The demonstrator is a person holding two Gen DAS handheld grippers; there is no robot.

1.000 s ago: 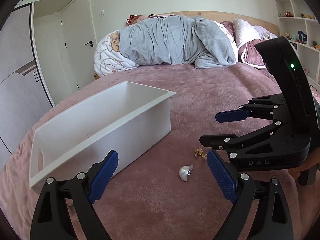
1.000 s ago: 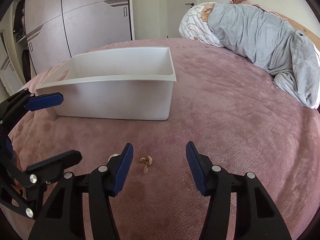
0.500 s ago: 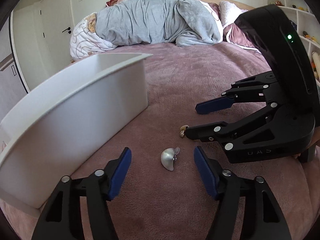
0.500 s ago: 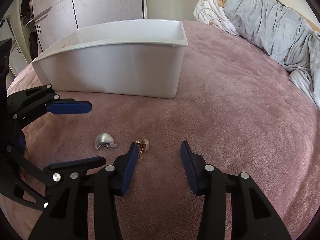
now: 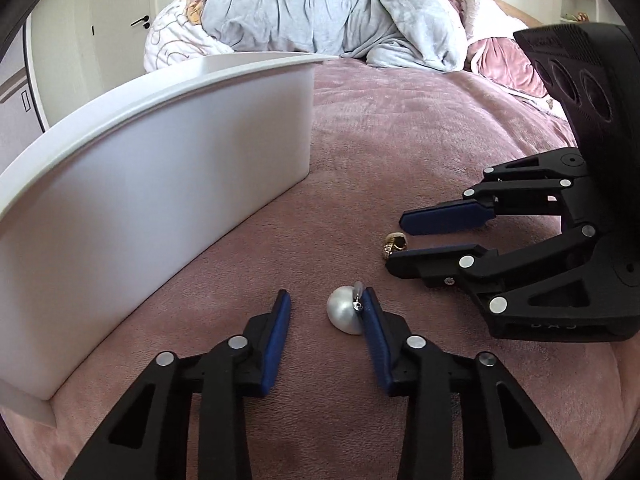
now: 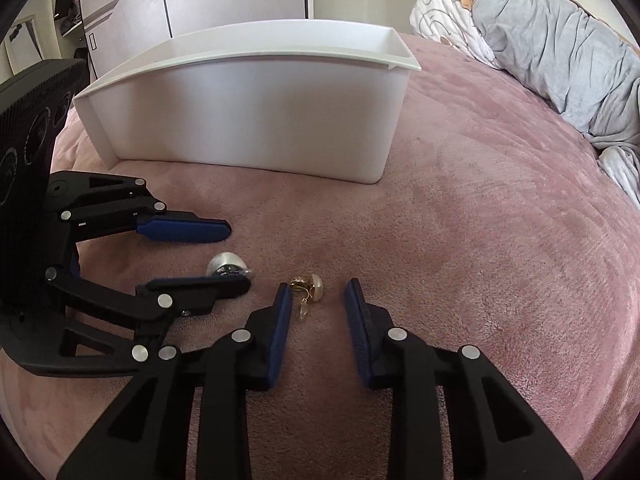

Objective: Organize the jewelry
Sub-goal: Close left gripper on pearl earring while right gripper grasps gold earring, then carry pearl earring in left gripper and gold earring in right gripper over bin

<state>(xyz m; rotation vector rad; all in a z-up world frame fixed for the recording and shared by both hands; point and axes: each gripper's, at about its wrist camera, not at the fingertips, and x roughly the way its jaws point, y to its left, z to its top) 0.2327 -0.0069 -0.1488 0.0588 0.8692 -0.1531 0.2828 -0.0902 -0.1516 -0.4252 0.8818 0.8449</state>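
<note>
Pink plush bedspread [image 6: 480,240] fills both views, w/ both grippers low over it. Nearest in the left wrist view, the left gripper [image 5: 326,300] has its jaws parted around a silver dome earring [image 5: 344,315]; the earring sits against the right-hand blue pad, the other pad is apart from it. Just beyond, the right gripper [image 6: 314,292] is also spread, bracketing a gold earring w/ pearl [image 6: 308,287] that lies next to its left pad; whether pad and earring actually touch is hard to tell. Neither piece is gripped, both lie on the spread. Farther back stands a white plastic bin [image 6: 256,128], upright, inside not visible from this low angle. At the far end, a bunched grey blanket [image 5: 332,16] and a patterned pillow [image 5: 176,36].
</note>
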